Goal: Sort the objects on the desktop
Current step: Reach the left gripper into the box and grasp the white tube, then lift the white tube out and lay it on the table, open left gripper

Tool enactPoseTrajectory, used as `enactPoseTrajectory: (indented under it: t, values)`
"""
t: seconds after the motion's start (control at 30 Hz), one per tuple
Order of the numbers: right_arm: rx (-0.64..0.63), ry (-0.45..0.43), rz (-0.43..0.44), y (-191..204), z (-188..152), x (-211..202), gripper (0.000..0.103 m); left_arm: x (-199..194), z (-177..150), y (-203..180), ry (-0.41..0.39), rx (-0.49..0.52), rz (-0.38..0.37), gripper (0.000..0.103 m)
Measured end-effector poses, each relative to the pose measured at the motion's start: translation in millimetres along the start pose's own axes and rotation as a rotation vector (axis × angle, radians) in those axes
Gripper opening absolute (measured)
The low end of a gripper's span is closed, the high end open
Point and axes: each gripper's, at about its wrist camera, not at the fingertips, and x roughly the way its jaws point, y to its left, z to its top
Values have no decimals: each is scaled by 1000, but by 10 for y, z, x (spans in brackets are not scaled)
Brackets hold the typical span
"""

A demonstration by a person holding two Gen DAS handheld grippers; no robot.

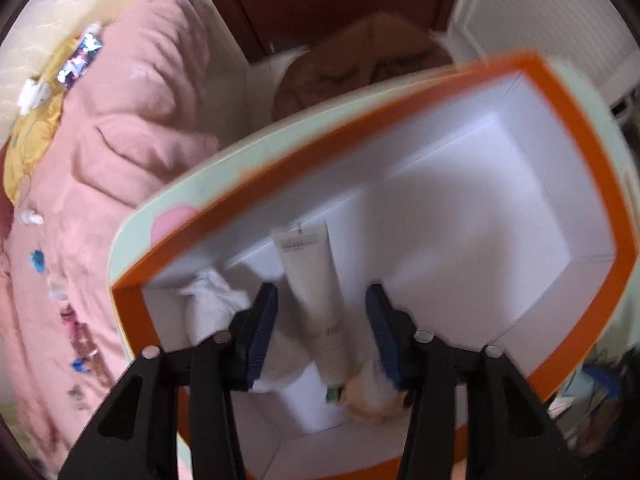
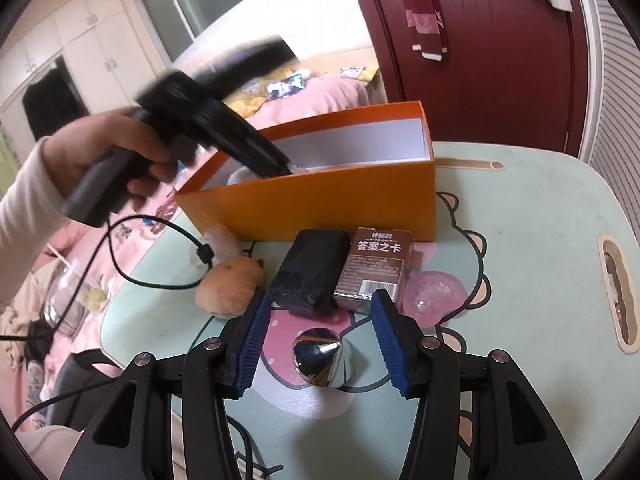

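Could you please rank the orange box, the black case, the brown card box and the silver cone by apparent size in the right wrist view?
1. orange box, clearly largest.
2. black case and brown card box: they look alike, so I will not rank them.
3. silver cone, smallest, though nearest the camera.

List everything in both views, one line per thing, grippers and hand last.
box: 1, orange outside, white inside, on the table
tube: 1, white, lying in the box
crumpled tissue: 1, white, in the box beside the tube
plush toy: 1, tan, on the table before the box
black block: 1, black, right of the plush
card box: 1, brown, right of the block
pink lump: 1, translucent pink, right of the card box
metal cone: 1, chrome, between the right fingers
table: 1, pale green
left gripper: 1, black and blue, in the box, tube between untouched
right gripper: 1, open
hand: 1, holding the left gripper
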Motion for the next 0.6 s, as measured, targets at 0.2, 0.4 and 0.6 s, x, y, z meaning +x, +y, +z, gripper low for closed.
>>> enactPoseTrajectory:
  t: [0.2,0.4,0.6]
  values:
    - [47,5,25,-69,11,-10,52,12,-54,141,7,-17,-123,20]
    - [62,4,24,-82,-4,-3,54,-194,-138,219,-59,-46,-213,20]
    - [67,16,18,-96,-14,39,54,-764,-309,323,-203,-80,-300,20]
